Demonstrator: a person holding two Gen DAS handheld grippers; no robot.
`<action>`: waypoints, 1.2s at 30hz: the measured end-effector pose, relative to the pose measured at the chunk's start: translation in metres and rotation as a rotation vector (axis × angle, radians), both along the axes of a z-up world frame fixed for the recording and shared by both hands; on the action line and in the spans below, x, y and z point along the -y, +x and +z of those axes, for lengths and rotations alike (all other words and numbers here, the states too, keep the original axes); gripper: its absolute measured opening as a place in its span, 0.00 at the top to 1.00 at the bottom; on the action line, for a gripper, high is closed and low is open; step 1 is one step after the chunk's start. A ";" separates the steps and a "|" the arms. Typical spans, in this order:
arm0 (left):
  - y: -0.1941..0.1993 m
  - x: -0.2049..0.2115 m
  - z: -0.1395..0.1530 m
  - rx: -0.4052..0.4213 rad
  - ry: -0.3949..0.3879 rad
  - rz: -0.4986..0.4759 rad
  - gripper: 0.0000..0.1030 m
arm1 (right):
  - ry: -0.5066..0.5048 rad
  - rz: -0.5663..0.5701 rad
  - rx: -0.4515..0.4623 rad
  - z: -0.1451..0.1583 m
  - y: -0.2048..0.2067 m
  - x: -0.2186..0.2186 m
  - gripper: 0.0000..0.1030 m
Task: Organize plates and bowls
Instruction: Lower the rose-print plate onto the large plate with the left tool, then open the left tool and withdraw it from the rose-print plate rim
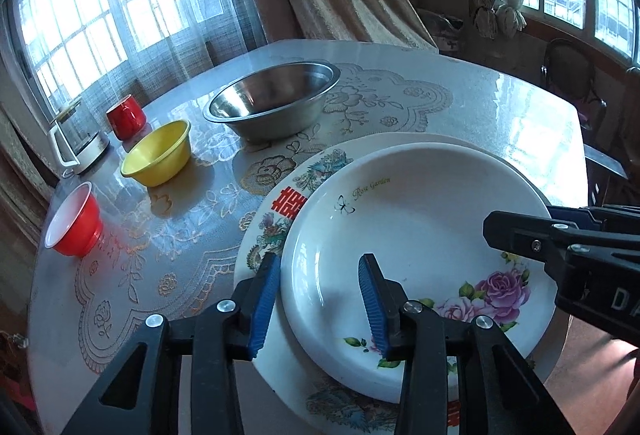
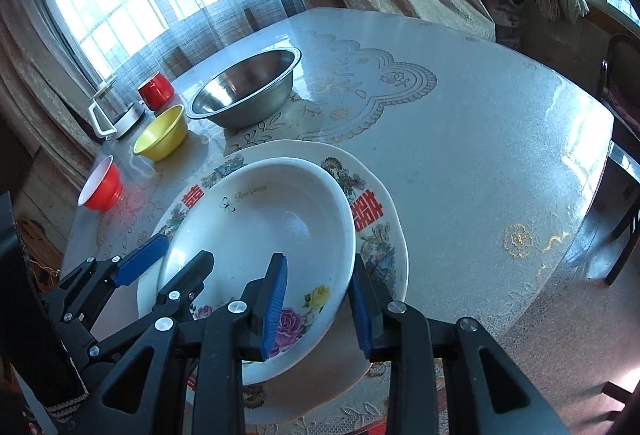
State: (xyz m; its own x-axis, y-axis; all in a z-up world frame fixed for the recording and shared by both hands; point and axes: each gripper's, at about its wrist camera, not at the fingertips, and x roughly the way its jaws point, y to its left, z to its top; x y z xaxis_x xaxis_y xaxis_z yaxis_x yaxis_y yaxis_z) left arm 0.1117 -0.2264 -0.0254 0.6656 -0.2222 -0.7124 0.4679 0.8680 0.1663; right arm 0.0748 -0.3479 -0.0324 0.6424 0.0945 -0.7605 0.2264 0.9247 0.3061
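- My left gripper (image 1: 318,303) straddles the near-left rim of the white rose plate (image 1: 416,235), one blue finger outside the rim, one over the well, a clear gap between them: spread, not clamped.
- My right gripper (image 2: 318,309) does the same on the plate's right rim, fingers (image 2: 275,305) set apart either side of the edge; I see no squeeze on it from here.
- The white rose plate sits on top of the big patterned plate (image 1: 280,211), which lies flat on the desk (image 2: 480,163) near my edge. In the right view the white plate looks tipped, its right rim higher.
- Further back, the steel bowl (image 1: 272,103) stands alone, open side up.
- To its left, the yellow bowl (image 1: 158,153), upright, just beside a red mug (image 1: 126,117).
- A red cup with white inside (image 1: 74,221) stands near the desk's left edge.
- A glass jug with a white handle (image 1: 76,141) is at the far left.
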 end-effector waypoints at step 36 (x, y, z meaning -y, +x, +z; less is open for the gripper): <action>-0.002 -0.040 0.012 -0.043 -0.160 0.046 0.65 | -0.076 0.091 -0.026 0.001 0.009 -0.030 0.63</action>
